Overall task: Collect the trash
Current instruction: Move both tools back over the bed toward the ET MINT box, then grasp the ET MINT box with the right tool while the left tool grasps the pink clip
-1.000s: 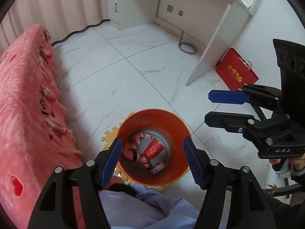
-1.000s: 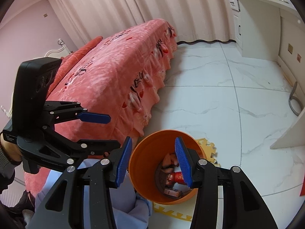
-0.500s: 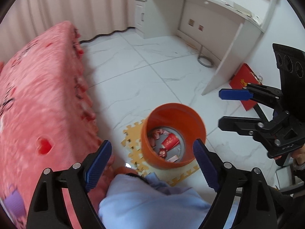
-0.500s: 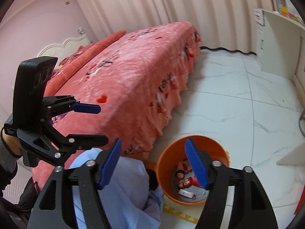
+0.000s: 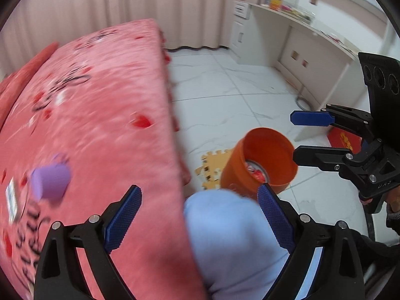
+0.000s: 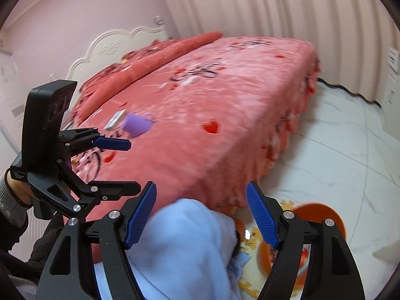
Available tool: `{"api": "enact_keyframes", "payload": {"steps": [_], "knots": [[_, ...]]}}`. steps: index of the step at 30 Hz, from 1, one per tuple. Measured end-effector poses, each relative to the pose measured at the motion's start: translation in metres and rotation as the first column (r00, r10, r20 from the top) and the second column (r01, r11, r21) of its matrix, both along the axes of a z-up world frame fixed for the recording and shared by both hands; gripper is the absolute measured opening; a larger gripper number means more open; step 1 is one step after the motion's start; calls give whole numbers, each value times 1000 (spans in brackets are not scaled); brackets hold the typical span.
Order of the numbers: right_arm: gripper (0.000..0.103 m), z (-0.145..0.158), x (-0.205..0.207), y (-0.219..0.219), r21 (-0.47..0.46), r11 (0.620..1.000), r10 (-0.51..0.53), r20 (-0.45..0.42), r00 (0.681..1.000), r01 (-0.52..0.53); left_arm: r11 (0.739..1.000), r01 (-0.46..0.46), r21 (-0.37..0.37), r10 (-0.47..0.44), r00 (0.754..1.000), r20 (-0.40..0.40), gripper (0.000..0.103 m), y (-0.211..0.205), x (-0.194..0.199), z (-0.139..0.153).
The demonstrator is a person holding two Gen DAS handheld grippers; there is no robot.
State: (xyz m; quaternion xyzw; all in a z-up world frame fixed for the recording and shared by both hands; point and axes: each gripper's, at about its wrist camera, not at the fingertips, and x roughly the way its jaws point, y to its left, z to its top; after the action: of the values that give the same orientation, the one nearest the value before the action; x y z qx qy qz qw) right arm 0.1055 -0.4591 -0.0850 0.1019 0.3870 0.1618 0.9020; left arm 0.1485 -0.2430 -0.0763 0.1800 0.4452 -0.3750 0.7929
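Observation:
The orange bin stands on the floor beside the bed, with red wrappers inside; the right wrist view shows only its rim. A purple cup and a small white packet lie on the pink bed cover. My left gripper hangs over the bed's edge, its jaws opening with nothing between them; it is also in the right wrist view. My right gripper is open and empty, up beside the bin.
A knee in light blue trousers fills the space below both grippers. A yellow foam mat lies under the bin. A white desk and a red box stand on the right; a headboard stands behind.
Both grippers have swung up and away from the bin toward the bed and spread wider. The bin slid to the lower right of the views; the purple cup came into sight.

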Motion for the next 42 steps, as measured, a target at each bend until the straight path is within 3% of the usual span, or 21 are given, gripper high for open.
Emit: {"api": "enact_keyframes", "payload": {"steps": [10,16,24,31,38,42], "knots": [[74,11,42,123,-17,974,224,11,974,-224,974,-227,-24,227,974,19,93,115,8,10],[74,10,63,212,-19,927,376,4,927,-376,919,-394,-27,395,919,20,93,201,7,12],[74,-2,79,315,-19,842,539,-17,842,-539,817,-575,-37,575,818,6,93,307,-2,10],[74,-17,85,371,-22,797,602,-53,797,-603,757,-651,-59,648,759,-59,93,352,7,-5],[74,-21,94,374,-18,801,597,-65,800,-599,692,-717,-85,704,697,-140,93,353,32,-28],[74,-18,103,385,-28,777,627,-52,778,-628,668,-737,-103,724,675,-143,93,361,27,-26]]}}
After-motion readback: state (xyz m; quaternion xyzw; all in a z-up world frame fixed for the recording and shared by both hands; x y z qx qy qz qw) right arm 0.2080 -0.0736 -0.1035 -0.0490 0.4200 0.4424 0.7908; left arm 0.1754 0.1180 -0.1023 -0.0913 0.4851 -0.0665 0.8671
